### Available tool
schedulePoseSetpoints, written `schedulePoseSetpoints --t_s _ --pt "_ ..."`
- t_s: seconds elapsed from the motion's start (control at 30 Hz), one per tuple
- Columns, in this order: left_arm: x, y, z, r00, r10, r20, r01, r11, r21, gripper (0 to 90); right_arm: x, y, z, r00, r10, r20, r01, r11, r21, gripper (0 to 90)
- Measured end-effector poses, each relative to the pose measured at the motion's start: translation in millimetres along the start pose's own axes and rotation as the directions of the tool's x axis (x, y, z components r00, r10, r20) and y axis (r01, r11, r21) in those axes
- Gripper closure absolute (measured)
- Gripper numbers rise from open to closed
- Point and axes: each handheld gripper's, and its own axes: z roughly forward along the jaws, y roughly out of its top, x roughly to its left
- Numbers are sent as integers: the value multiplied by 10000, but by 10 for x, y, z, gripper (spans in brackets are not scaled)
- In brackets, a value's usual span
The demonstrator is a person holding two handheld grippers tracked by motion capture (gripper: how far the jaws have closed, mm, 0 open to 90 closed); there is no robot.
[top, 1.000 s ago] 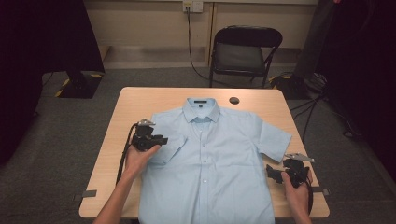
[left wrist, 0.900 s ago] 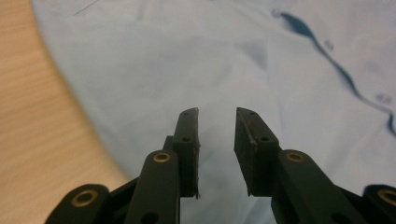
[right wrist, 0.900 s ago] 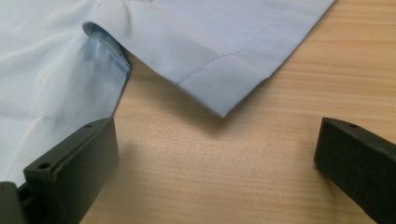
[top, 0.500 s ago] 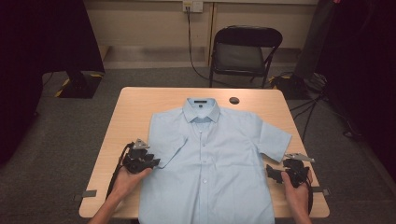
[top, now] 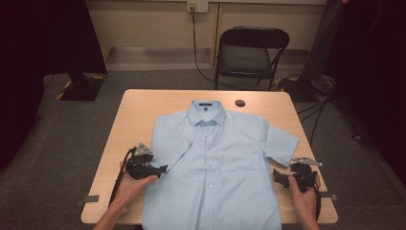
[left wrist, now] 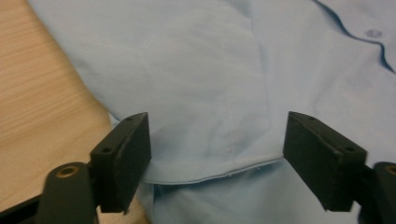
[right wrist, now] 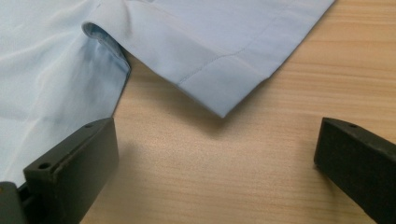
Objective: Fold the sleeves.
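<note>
We are looking down on a wooden table with a light blue short-sleeved shirt lying flat on it, buttoned front facing up. Its long axis is running from the far side of the table toward us: the collar is pointing away, toward the folding chair, and the hem is reaching the near edge. The shirt's right-hand sleeve is spreading out toward the table's right edge, while the left-hand sleeve is lying folded in over the chest.

The left gripper is sitting at the shirt's left edge, its jaws standing apart with the sleeve hem lying between them, unpinched. They have just been opening. A second ago this gripper was higher up the shirt, near the shoulder, with the sleeve drawn inward; now it is resting nearer to us and the sleeve is lying released.

The right gripper is waiting on the bare wood just beside the right sleeve, jaws wide apart, nothing between them, in the same spot as before.

A small dark disc is lying beyond the collar.
</note>
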Motion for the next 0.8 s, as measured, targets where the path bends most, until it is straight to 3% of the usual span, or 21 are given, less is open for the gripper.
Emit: schedulePoseSetpoints --t_s 0.1,0.23,0.33,0.37,0.43,0.47,0.53,0.67,0.8 --pt "-6 -5 -21 9989 -23 -459 27 10000 73 118 0 0 0 10000 0 0 0 10000 -3 0" --pt "38 -12 -83 9988 -256 -407 261 9996 130 18 0 0 0 10000 1 0 -1 10000 -1 0" --pt "57 -22 -141 9976 -431 -542 427 9991 -82 14 0 0 0 10000 -1 0 1 10000 -3 0" --pt "88 -39 -210 9958 -801 -434 791 9966 -240 14 0 0 0 10000 0 4 0 10000 -1 0" --pt "125 -65 -285 9943 -1037 -267 1022 9935 -494 14 0 0 0 10000 -1 0 1 10000 -1 0" --pt "144 -77 -318 9931 -1108 -395 1086 9925 -558 13 0 0 0 10000 -2 1 2 10000 -2 0" --pt "186 -110 -370 9861 -1471 -774 1423 9877 -643 10 0 0 0 10000 -2 1 2 10000 -2 0" --pt "278 -221 -445 9716 -1776 -1562 1687 9833 -689 10 0 0 0 10000 -2 1 2 10000 -2 0" --pt "326 -302 -488 9653 -1942 -1748 1882 9808 -507 16 0 0 0 10000 1 2 -1 10000 -2 0"
